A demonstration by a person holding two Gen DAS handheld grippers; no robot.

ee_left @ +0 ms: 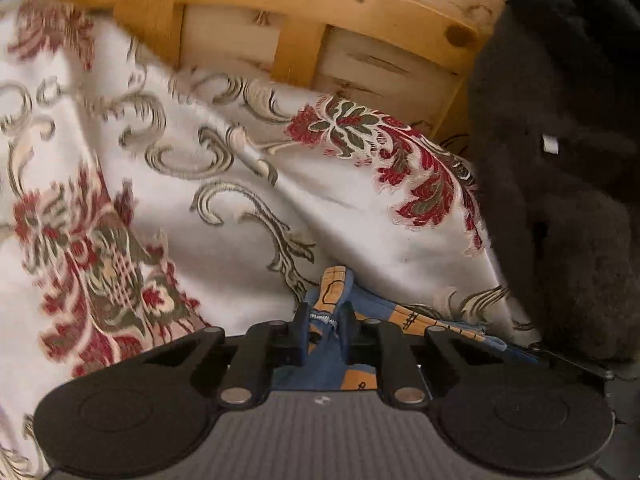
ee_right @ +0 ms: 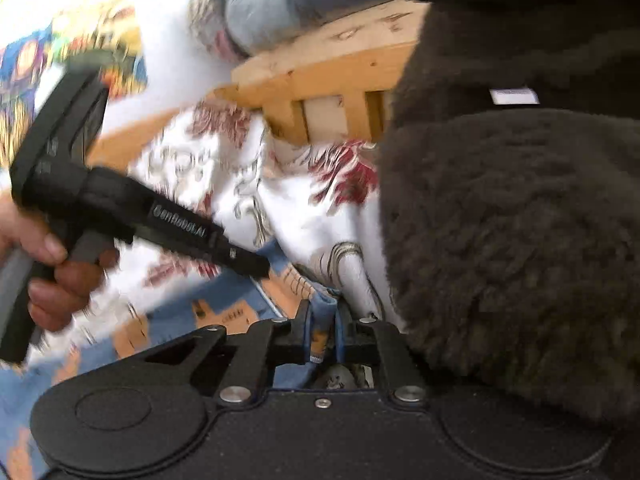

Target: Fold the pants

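We have both tongs clamped on the pants (ee_left: 326,300): left gripper (ee_left: 325,334) low centre, right gripper (ee_right: 323,334) likewise. We judge a fold is mid-carry; next, lay the held edge flat on the floral cloth (ee_left: 224,184).

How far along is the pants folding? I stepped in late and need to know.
Done: both grippers have hold of the blue and orange pants. The left gripper and right gripper each pinch an edge of the cloth over the floral bedspread. In hand: carrying that cloth, near the dark fleece. Left: no finished, flat fold shows in either view, so the folding itself looks unfinished.
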